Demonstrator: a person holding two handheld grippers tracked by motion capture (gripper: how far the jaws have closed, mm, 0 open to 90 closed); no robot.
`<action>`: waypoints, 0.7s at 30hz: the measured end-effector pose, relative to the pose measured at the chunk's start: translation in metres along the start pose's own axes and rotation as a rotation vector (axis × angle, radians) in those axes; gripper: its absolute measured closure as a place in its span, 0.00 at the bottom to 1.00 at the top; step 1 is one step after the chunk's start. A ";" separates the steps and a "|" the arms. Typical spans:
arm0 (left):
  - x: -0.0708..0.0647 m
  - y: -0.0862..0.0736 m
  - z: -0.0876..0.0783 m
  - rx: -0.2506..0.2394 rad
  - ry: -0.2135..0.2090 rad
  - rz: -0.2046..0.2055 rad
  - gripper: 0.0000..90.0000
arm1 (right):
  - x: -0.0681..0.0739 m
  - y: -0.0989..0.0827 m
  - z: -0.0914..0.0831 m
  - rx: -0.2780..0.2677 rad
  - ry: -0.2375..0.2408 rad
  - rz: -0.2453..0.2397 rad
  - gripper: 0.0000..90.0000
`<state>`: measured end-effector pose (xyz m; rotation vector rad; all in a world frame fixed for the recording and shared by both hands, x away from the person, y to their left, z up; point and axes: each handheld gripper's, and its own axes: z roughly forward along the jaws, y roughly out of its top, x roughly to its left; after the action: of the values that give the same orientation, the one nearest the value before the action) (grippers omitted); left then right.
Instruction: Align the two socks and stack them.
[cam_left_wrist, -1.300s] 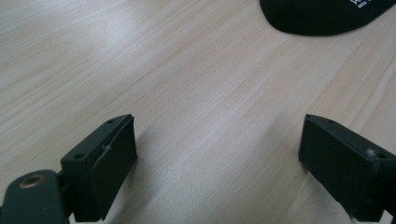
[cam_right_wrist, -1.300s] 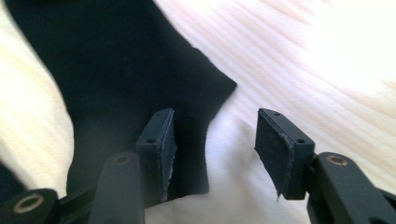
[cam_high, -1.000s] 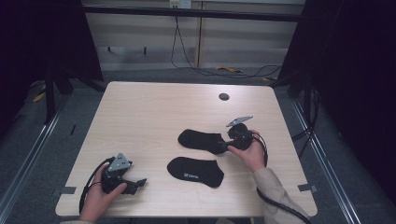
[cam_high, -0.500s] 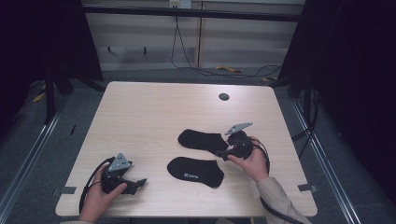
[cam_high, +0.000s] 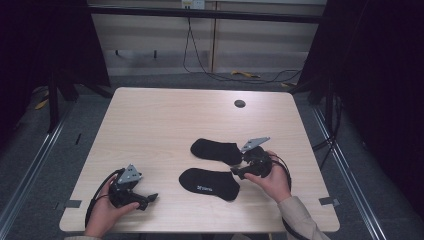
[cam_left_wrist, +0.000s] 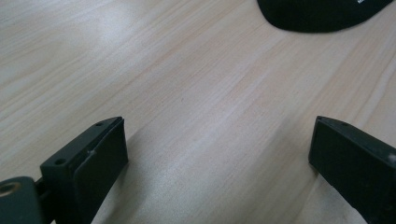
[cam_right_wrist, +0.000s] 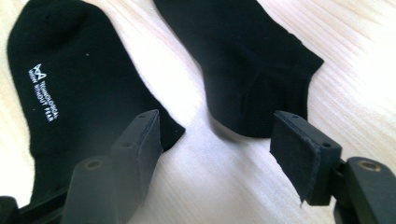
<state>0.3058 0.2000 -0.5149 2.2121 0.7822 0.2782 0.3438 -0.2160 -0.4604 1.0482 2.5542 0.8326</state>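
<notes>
Two black socks lie flat on the tabletop (cam_high: 150, 125). The right tongs (cam_high: 235, 171), whose jaws have just been closing a little, gape wide and empty at the cuff ends of the plain sock (cam_high: 215, 150) and the printed sock (cam_high: 207, 183). The left tongs (cam_high: 152, 197) rest open, holding nothing, well apart.

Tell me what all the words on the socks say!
"WORN WITHOUT FEAR", in small white letters under a little white logo, on the nearer black sock; a line of smaller letters beside it is too blurred to be sure of.
In the high view the same print on that sock is a white smudge, too small to read.
The other black sock shows no writing.
</notes>
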 end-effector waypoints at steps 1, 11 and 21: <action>0.000 0.001 0.000 0.000 0.000 -0.006 0.05 | 0.001 0.000 0.000 -0.004 0.007 0.006 0.38; -0.008 0.021 0.000 -0.032 -0.049 0.006 0.26 | 0.009 -0.006 -0.005 -0.027 0.009 -0.031 0.52; -0.021 0.047 0.012 -0.059 -0.097 0.057 0.53 | 0.019 -0.013 -0.005 -0.028 0.025 -0.039 0.60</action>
<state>0.3152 0.1552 -0.4879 2.1779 0.6508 0.2169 0.3208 -0.2116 -0.4644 0.9822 2.5674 0.8732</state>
